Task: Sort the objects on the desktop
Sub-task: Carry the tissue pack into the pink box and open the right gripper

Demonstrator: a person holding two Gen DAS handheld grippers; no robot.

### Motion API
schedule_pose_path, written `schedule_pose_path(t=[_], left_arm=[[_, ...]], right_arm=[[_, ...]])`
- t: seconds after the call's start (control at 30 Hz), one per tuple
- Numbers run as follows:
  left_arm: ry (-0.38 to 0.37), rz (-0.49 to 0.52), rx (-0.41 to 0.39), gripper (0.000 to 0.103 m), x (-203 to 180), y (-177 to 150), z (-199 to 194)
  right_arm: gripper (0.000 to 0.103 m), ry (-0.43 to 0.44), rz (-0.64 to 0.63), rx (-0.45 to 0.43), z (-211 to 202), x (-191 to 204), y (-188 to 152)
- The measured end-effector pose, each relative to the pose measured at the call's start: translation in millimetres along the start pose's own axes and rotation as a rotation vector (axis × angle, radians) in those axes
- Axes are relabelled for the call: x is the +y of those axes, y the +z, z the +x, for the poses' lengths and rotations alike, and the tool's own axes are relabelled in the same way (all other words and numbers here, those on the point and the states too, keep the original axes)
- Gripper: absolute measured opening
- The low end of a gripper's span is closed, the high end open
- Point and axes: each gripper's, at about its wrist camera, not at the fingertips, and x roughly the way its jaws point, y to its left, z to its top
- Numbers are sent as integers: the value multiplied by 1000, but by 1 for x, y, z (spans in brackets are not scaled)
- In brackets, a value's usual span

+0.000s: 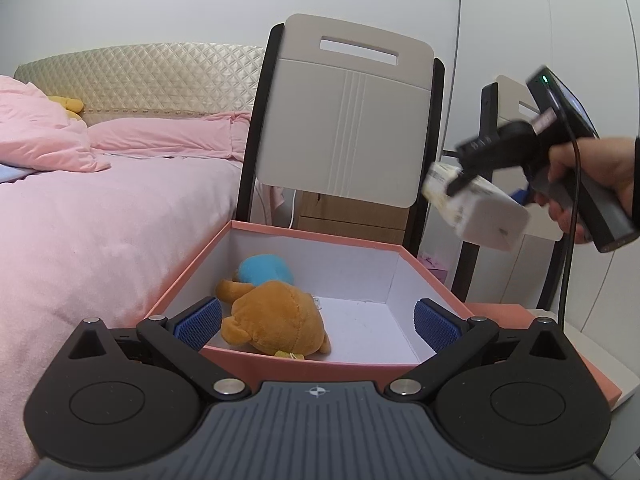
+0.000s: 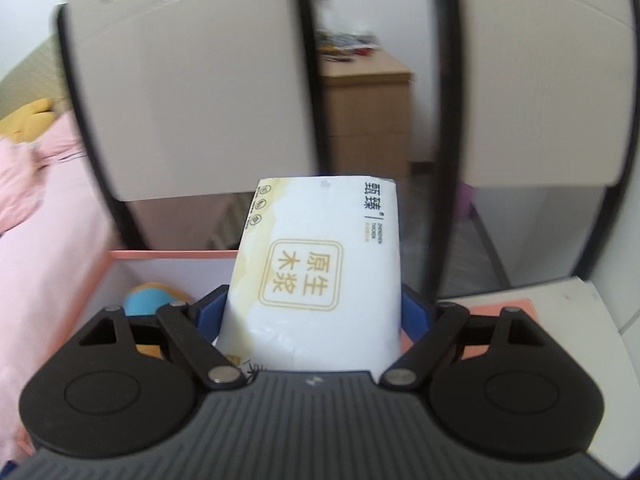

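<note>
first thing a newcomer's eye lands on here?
The white tissue pack clamped in the right gripper, carried in the air right of the pink box. Next, the brown plush bear lying inside that box against a blue plush, between the open left gripper's blue pads.

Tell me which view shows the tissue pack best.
Right wrist view: the tissue pack fills the centre, printed face legible, clamped in the right gripper. The left wrist view shows it small, motion-blurred, above the pink box.

A home bedroom: pink-quilted bed (image 1: 100, 208), padded headboard (image 1: 152, 80), wooden dresser (image 2: 364, 120).
</note>
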Motion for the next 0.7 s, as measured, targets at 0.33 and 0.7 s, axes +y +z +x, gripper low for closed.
schedule_pose_path(t=[0.33,0.7], left_arm=[[21,-12,-10,103,5,2,-2],[18,-29,-19,103,10,5,-4]], right_arm=[[86,138,-197,134,48,86,-39],[86,41,-325,253,125,103,-77]])
